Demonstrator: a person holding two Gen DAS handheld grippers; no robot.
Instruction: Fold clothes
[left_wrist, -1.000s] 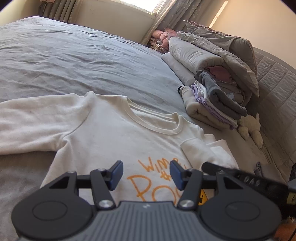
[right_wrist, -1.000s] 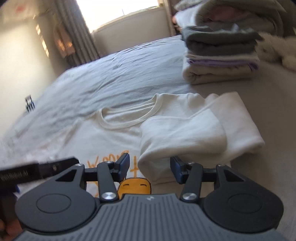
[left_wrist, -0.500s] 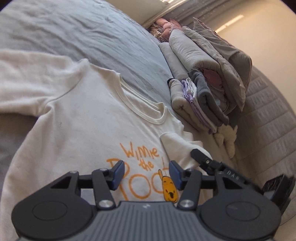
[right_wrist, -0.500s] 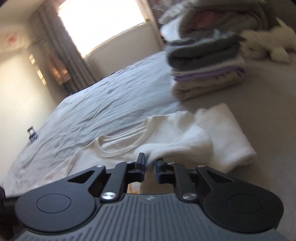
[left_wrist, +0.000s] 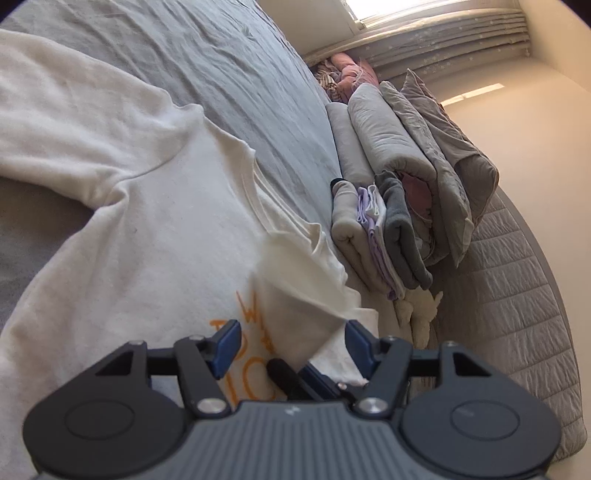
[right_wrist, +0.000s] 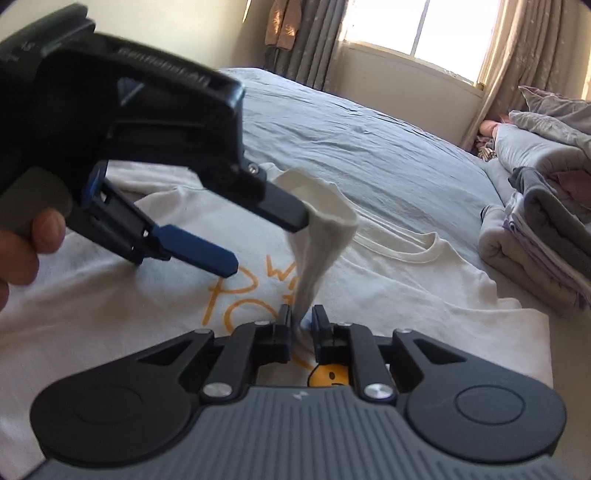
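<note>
In the left wrist view, the cream long-sleeved sweatshirt with orange lettering (left_wrist: 147, 236) is lying face up on the grey bed sheet (left_wrist: 240, 66). Its collar is pointing toward two o'clock, and its long axis is running from the hem at seven o'clock up to that collar. One sleeve is spreading flat toward ten o'clock, while the other sleeve (left_wrist: 299, 295) is rising off the chest between the blue pads. The left hand-held gripper (left_wrist: 291, 343) is standing with its jaws wide apart, one finger under that raised cloth. A stack of folded grey and lilac clothes (left_wrist: 380, 236) is sitting near the collar at three o'clock.

In the right wrist view, the right hand-held gripper (right_wrist: 301, 325) is pinching the sleeve's cuff end (right_wrist: 321, 243) tightly, and the cloth is draping up over the left tool's upper finger at eleven o'clock.

As a judgement, the fold is looking partial: the body is lying unfolded at full width with one sleeve out flat, and the lifted sleeve is being either laid across or drawn back, which these pictures are not settling.
</note>
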